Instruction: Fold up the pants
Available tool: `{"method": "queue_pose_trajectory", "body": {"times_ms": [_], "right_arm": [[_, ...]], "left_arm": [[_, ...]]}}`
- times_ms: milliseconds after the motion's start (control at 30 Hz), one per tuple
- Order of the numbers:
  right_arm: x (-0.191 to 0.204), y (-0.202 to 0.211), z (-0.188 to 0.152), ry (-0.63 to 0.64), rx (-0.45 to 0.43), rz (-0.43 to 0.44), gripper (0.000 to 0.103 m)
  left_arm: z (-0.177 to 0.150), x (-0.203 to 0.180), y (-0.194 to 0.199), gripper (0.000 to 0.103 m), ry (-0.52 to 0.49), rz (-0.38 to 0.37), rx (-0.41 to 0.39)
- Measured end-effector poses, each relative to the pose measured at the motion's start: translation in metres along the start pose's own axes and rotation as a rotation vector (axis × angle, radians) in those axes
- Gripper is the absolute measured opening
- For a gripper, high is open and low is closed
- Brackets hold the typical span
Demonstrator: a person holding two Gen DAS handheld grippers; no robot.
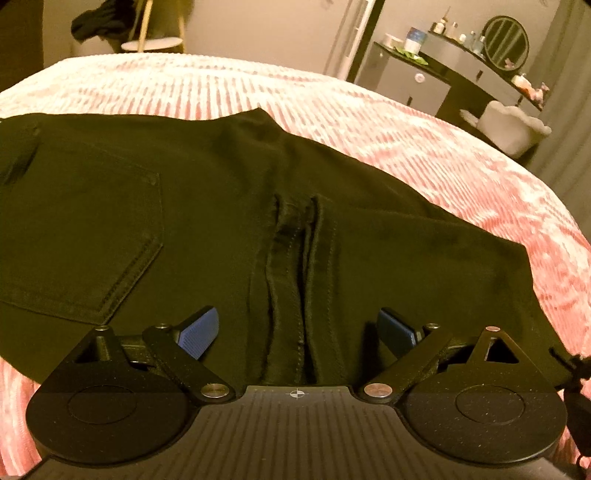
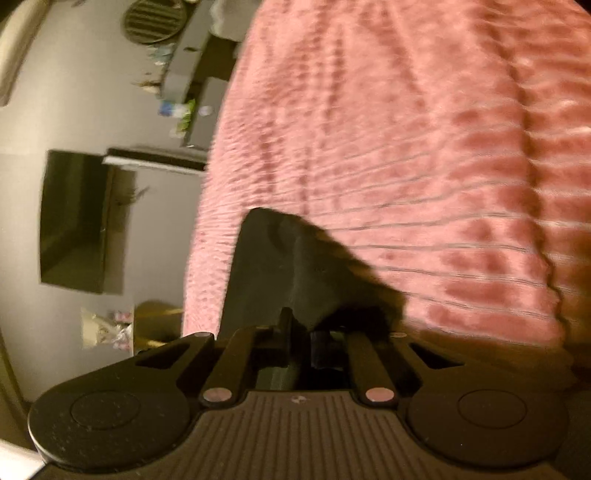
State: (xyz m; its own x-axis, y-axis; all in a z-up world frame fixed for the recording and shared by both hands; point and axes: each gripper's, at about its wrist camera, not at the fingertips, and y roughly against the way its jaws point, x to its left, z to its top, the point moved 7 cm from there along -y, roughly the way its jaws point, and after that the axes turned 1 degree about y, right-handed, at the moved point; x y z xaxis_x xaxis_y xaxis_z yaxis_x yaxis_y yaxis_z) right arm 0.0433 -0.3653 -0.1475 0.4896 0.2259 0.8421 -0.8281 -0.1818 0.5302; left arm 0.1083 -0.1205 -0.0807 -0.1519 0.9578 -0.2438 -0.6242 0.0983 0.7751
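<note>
Dark pants (image 1: 184, 221) lie spread on a pink ribbed bedspread (image 1: 332, 103), with a back pocket at the left and the centre seam folds running toward the camera. My left gripper (image 1: 298, 330) hovers low over that seam, its jaws wide open; the blue pads (image 1: 199, 332) stand on either side of the seam folds and grip nothing. In the right wrist view, which is rolled sideways, my right gripper (image 2: 301, 332) is shut on a flap of the dark pants (image 2: 280, 266) that sticks out ahead of the fingers over the bedspread (image 2: 406, 147).
Beyond the bed's far right edge stand a vanity table with a round mirror (image 1: 504, 44) and a white fluffy stool (image 1: 513, 129). A round side table (image 1: 151, 44) and dark hanging clothes (image 1: 103, 20) are at the back left. A dark wall panel (image 2: 77, 221) shows past the bed.
</note>
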Motion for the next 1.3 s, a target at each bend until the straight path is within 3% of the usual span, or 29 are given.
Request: {"method": "queue_pose_trajectory", "body": {"times_ms": [67,200,300,400,467,533,633,733,800,900,967,1000,1033,1100,1200,1300], "right_arm": [[-0.002,0.000,0.000,-0.007,0.012,-0.004,0.009],[-0.003,0.008,-0.009,-0.025,0.079,0.056,0.023],[0.009,0.000,-0.022,0.044,0.139,0.078,0.028],[0.015,-0.002,-0.026,0.121,0.131,0.052,0.028],[0.016,-0.003,-0.027,0.150,0.123,0.031,0.021],[0.019,-0.003,-0.028,0.171,0.121,0.019,0.021],[0.022,-0.002,-0.030,0.197,0.139,0.006,0.023],[0.033,0.002,-0.040,0.296,0.170,0.009,0.036],[0.043,0.008,-0.052,0.385,0.202,0.021,0.038],[0.058,0.019,-0.069,0.511,0.248,0.052,0.038],[0.068,0.026,-0.079,0.601,0.270,0.068,0.038],[0.073,0.028,-0.084,0.644,0.278,0.070,0.038],[0.078,0.029,-0.088,0.687,0.280,0.070,0.038],[0.087,0.027,-0.093,0.769,0.253,0.047,0.038],[0.091,0.019,-0.092,0.831,0.196,-0.015,0.037],[0.092,0.005,-0.089,0.904,0.123,-0.102,0.031]], "left_arm": [[0.001,0.001,-0.002,0.096,0.008,-0.002,-0.003],[0.003,0.002,-0.004,0.096,0.024,-0.022,-0.012],[0.004,0.001,-0.007,0.096,0.030,-0.036,-0.019],[0.007,0.000,-0.011,0.092,0.024,-0.046,-0.026],[0.009,-0.002,-0.013,0.081,0.016,-0.058,-0.033],[0.011,-0.003,-0.015,0.071,0.005,-0.055,-0.037],[0.015,0.001,-0.015,0.034,0.013,-0.059,-0.056],[0.019,0.005,-0.012,0.022,0.064,-0.118,-0.066],[0.022,0.001,-0.003,0.020,0.030,-0.134,-0.119],[0.026,-0.004,0.007,0.022,-0.027,-0.116,-0.183],[0.026,-0.001,0.002,0.026,-0.039,-0.068,-0.174],[0.026,0.001,-0.002,0.035,-0.039,-0.039,-0.163],[0.025,0.005,-0.006,0.060,-0.035,0.014,-0.152],[0.025,0.018,-0.011,0.089,0.028,0.085,-0.122],[0.026,0.028,-0.003,0.090,0.119,0.035,-0.110],[0.026,0.031,0.006,0.094,0.127,0.069,-0.101]]}}
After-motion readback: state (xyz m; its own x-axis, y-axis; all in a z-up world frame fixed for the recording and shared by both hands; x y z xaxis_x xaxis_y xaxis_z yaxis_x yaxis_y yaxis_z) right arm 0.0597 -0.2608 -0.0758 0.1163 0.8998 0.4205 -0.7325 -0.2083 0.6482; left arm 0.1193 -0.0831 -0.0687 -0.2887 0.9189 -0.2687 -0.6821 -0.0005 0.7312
